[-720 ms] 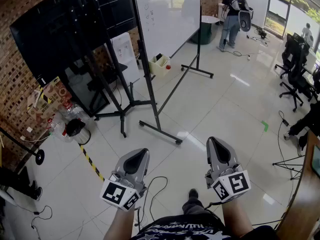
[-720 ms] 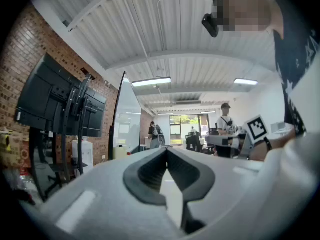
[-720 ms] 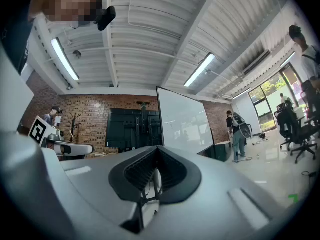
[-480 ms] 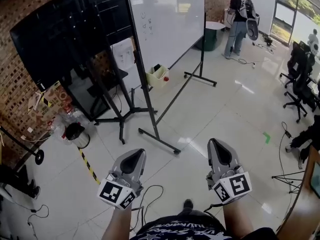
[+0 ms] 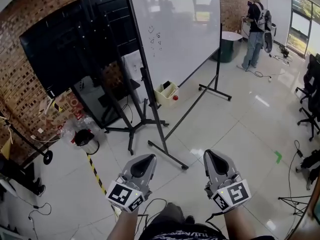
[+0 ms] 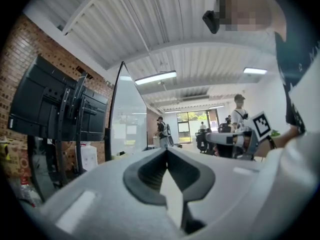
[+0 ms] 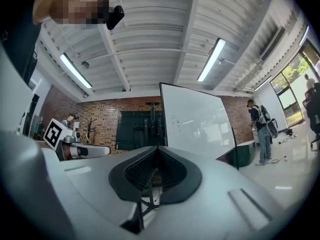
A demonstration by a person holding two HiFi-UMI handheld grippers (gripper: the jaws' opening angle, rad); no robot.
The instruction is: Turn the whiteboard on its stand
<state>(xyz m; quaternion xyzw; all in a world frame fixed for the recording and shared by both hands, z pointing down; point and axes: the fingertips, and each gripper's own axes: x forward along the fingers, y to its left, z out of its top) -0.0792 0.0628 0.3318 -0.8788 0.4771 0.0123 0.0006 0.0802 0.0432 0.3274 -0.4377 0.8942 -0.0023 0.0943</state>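
Walked closer to the whiteboard [image 5: 175,34]; left tool [image 5: 148,159] and right tool [image 5: 211,154] both clenched empty, so open first, then grip its frame.

**Tall white rectangular whiteboard [image 5: 180,29], being cropped by the head view's top edge.**
Its small dark handwritten marks [image 5: 156,36] are appearing too small to read; the person's forearms [image 5: 122,225] are running off the bottom edge.
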